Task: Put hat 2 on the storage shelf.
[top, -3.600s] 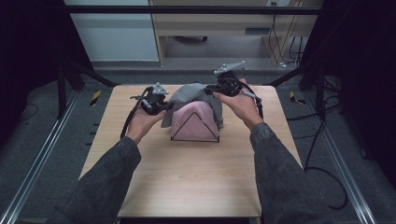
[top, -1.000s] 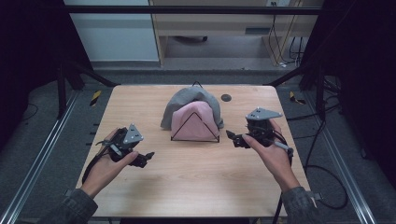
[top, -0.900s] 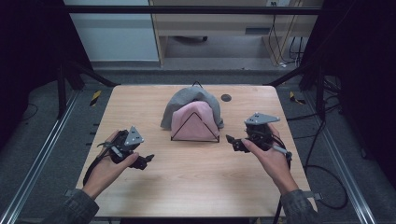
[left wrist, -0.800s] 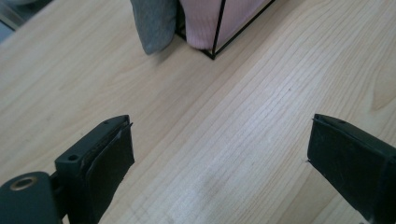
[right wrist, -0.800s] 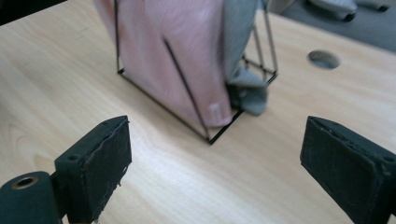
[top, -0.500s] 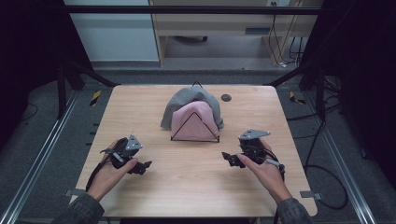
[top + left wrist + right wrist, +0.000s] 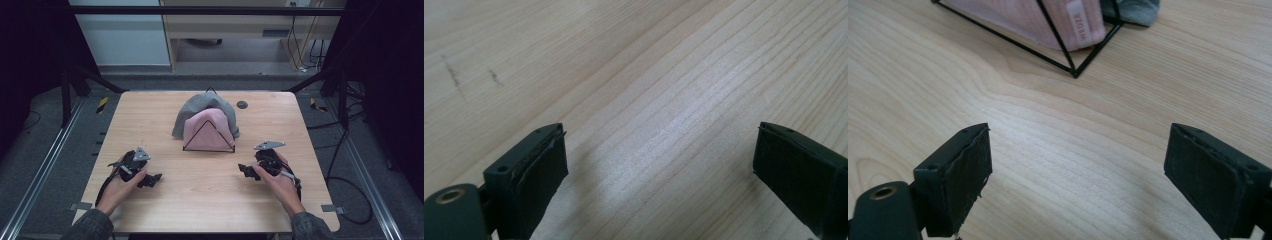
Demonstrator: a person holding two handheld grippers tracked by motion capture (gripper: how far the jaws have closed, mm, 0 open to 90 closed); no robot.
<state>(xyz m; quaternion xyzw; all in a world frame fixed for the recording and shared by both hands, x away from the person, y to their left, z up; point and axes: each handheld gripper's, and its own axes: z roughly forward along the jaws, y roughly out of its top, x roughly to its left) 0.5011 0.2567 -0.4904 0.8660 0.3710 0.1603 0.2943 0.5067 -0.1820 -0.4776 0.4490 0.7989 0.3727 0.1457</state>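
Observation:
A black wire triangular rack (image 7: 209, 145) stands at the middle of the wooden table (image 7: 210, 200), draped with a pink cloth (image 7: 210, 127) and a grey cloth (image 7: 192, 110) behind it. The rack's corner (image 7: 1075, 74) and the pink cloth (image 7: 1048, 22) with a white label appear at the top of the right gripper view. My left gripper (image 7: 151, 178) rests low on the table at the front left, open, with bare wood between its jaws (image 7: 659, 165). My right gripper (image 7: 243, 170) sits at the front right, open and empty (image 7: 1078, 175), pointing toward the rack.
A small dark round disc (image 7: 242, 104) lies on the table behind the rack at the right. Black frame posts (image 7: 67, 85) stand off both back corners. Cables (image 7: 350, 200) trail on the floor at the right of the table.
Both hands have drawn back from the cloths at the rack to the table's front, then sunk lower toward the near edge. The cloths stay draped on the rack.

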